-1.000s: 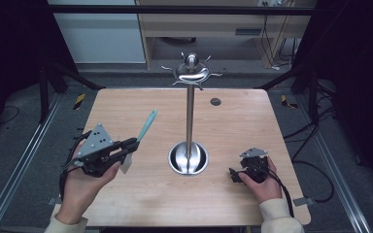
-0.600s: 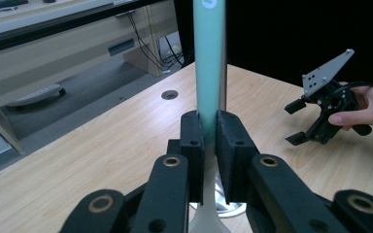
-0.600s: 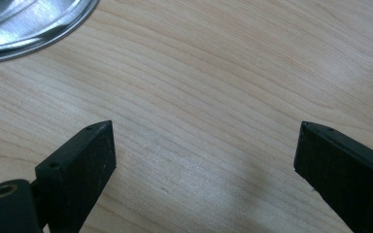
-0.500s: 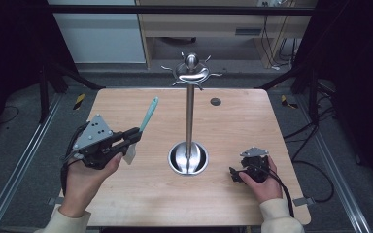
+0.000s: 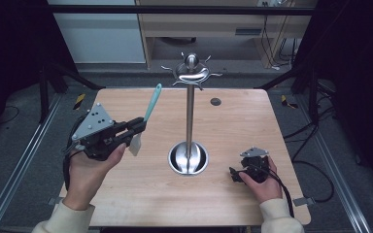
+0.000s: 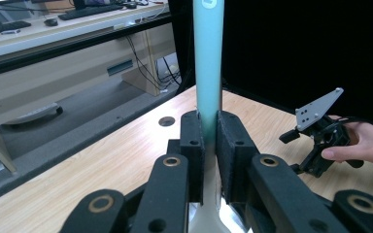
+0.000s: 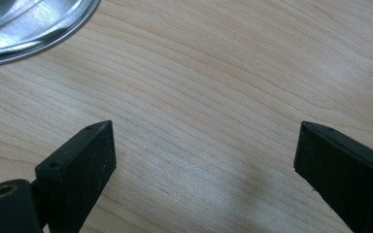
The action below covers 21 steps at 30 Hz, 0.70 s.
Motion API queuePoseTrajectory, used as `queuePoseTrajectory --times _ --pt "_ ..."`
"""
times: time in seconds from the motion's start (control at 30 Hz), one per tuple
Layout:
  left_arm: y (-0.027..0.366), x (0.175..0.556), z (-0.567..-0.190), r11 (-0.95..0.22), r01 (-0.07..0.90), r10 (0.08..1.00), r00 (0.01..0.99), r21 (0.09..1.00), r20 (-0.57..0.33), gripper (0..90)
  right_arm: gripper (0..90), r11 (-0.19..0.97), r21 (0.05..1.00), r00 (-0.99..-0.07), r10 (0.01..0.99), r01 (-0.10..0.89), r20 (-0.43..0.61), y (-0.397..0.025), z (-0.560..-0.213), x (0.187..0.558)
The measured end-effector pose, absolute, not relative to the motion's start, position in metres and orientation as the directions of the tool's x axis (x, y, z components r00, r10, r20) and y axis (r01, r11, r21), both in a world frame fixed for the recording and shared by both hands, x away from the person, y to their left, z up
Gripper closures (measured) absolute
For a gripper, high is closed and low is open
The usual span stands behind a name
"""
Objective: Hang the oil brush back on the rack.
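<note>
**Left claw grips one spatula beside the stand; right claw rests open**

Left claw [image 5: 137, 127] is closed tight on the handle of a single teal spatula [image 5: 151, 103], held up off the tabletop [image 5: 126, 204] on the left side of the metal stand [image 5: 190, 116]. In the left gripper view the handle [image 6: 208, 63] rises straight up between the two black jaws, which press against it from both sides, and its pale blade end hangs below them. From above, the handle tip points up and away toward the far edge, and the whitish blade sits just beside the jaws, left of the stand's round base [image 5: 188, 158].

Counted: two claws, one spatula, one stand with a ring of hooks [image 5: 191, 73] at its top, and one small dark round hole [image 5: 215, 101] in the wood beyond the stand's base.

Compared with half a second ago, the left claw and spatula have shifted toward the stand and a little farther from the person, with the handle standing steeper. The right claw [image 5: 234, 174] has stayed where it was, to the right of the base.

The left hand [image 5: 90, 172] wraps the grip from below, forearm coming up from the near edge, the grey plate [image 5: 93, 119] facing upward. The right hand [image 5: 264, 184] rests low on the wood, its claw aimed at the stand's base; in the right gripper view its jaws stand wide apart over bare wood with nothing between them, the base's rim [image 7: 39, 29] at the upper left corner.
</note>
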<state>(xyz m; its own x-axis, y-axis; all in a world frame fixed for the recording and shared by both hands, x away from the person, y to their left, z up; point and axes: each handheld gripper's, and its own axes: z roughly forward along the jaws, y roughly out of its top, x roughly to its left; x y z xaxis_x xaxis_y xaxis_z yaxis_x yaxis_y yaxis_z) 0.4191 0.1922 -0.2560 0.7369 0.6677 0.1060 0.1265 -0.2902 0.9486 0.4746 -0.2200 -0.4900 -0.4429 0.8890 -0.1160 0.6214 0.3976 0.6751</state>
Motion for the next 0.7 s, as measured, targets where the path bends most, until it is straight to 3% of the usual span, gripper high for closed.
queuePoseTrajectory --times 0.7 --pt "0.176 0.423 -0.250 -0.298 0.134 0.651 0.752 0.945 0.098 81.7 8.6 0.398 0.672 -0.445 0.889 0.624 -0.113 -0.220 -0.491 0.475"
